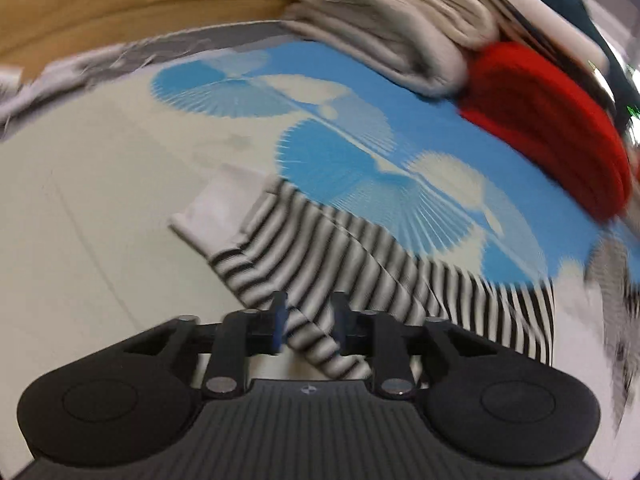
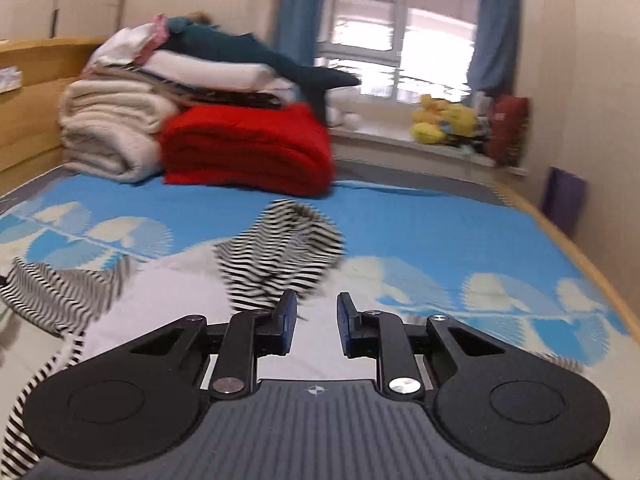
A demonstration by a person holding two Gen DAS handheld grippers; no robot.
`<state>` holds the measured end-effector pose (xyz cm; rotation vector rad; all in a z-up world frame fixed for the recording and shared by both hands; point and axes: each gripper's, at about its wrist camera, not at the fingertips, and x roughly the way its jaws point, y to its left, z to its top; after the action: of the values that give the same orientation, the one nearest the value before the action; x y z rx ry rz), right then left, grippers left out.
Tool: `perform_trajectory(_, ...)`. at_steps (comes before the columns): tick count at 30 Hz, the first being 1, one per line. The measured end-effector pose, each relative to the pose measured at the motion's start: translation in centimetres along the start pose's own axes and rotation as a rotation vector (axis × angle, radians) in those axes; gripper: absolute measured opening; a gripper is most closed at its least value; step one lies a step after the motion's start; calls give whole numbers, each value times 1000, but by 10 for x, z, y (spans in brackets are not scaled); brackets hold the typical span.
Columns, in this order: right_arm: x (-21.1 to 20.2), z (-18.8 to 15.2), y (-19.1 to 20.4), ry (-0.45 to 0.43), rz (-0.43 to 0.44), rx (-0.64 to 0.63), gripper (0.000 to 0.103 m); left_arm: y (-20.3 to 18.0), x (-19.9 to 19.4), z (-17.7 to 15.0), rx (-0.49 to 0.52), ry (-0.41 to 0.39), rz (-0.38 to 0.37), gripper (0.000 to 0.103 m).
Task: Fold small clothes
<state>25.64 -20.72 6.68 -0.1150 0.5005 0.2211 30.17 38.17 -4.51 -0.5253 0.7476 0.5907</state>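
A small black-and-white striped garment point(image 1: 360, 264) lies on the blue and white patterned mat point(image 1: 120, 200). A striped sleeve runs between the fingers of my left gripper point(image 1: 308, 320), whose jaws stand partly apart around it. In the right wrist view a bunched striped part point(image 2: 280, 256) sits just ahead of my right gripper point(image 2: 317, 322), which is open and empty. More of the garment point(image 2: 60, 292) spreads at the left. Both views are motion-blurred.
A folded red blanket point(image 2: 248, 148) and a stack of cream blankets point(image 2: 112, 128) with a dark plush shark point(image 2: 248, 52) on top sit at the back. A wooden headboard point(image 1: 120, 12) lies behind. A window sill holds yellow plush toys point(image 2: 440, 124).
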Motion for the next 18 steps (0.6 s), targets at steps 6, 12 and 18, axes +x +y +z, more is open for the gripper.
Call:
perform_trajectory(6, 55, 9, 38, 29, 136, -126, 43, 32, 21, 1, -210, 55, 7, 53)
perform_trajectory(12, 86, 0, 41, 111, 153, -84, 43, 23, 40, -6, -166, 38, 98, 22)
perform_trajectory(18, 103, -7, 14, 183, 93, 2, 43, -49, 5, 2, 60, -134, 236, 1)
